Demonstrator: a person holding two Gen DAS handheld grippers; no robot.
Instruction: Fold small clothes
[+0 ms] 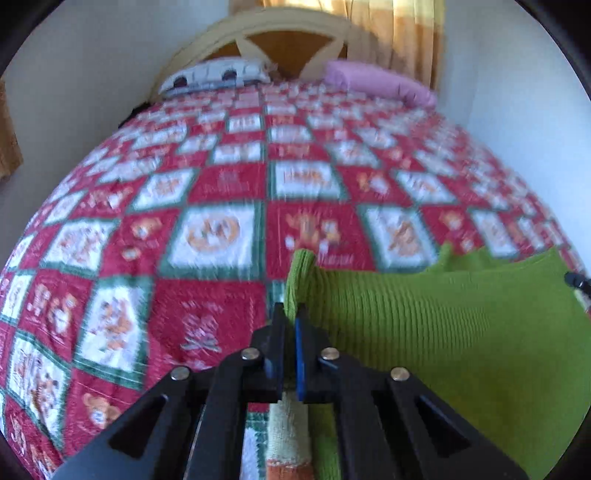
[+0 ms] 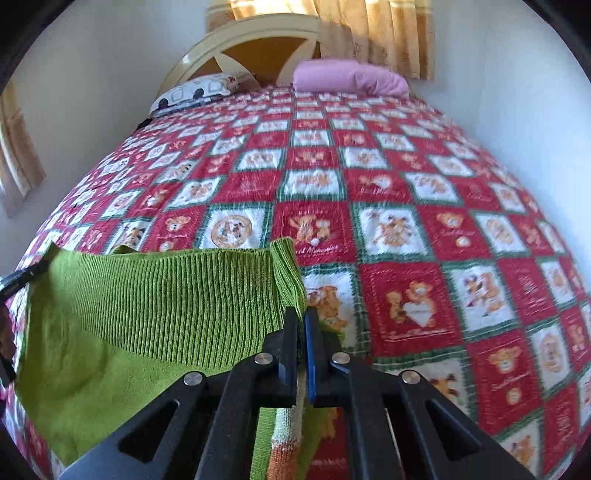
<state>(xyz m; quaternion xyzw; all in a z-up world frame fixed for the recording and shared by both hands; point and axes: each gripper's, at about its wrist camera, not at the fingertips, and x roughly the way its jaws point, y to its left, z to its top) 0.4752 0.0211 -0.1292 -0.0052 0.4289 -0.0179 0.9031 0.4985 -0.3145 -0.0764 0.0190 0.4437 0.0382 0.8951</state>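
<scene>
with left gripper (image 1: 291, 314) and right gripper (image 2: 301, 317) each clenched on a green knit garment (image 1: 424, 314) corner, uneven pull between them could skew the fold.

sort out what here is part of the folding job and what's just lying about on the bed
Part of the job:
- green knit garment, held stretched between both grippers
- left gripper, shut on one end of it
- right gripper, shut on the other end

Just lying about:
- patchwork quilt
- pink pillow
- white patterned pillow
- curtain
</scene>
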